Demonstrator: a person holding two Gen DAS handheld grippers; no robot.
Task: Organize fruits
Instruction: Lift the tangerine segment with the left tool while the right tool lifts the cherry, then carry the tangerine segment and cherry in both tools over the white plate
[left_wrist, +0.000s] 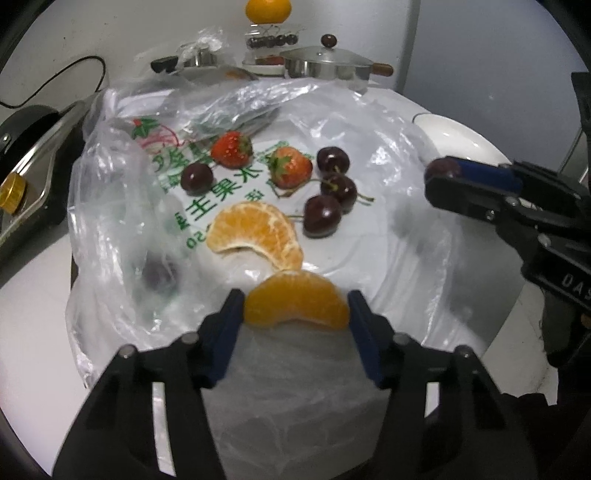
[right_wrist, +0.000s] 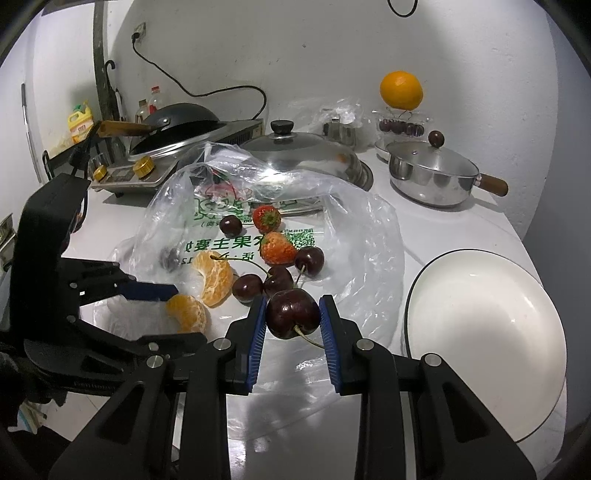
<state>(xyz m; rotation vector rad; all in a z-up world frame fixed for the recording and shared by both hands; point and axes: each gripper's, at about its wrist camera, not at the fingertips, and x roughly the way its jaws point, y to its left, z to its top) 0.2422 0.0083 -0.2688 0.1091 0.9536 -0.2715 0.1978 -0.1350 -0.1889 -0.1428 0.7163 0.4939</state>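
Observation:
My left gripper (left_wrist: 295, 299) is shut on an orange segment (left_wrist: 297, 304), its blue pads pressing on both ends just above the plastic bag (left_wrist: 388, 155). Spread on the bag lie a larger peeled orange piece (left_wrist: 258, 232), two strawberries (left_wrist: 232, 149) (left_wrist: 290, 166) and several dark cherries (left_wrist: 321, 219). One more cherry (left_wrist: 155, 273) shows dimly inside the bag's folds. My right gripper (right_wrist: 293, 306) is shut on a dark cherry (right_wrist: 293, 314) with its stem, held over the bag's near edge. A white plate (right_wrist: 480, 314) sits empty to the right.
At the back stand a steel pot with a wooden handle (right_wrist: 432, 173), a large steel lid (right_wrist: 295, 155) and a wok on a cooker (right_wrist: 173, 122). A whole orange (right_wrist: 400, 90) rests on a clear box of cherries (right_wrist: 400, 127). The counter drops off past the plate.

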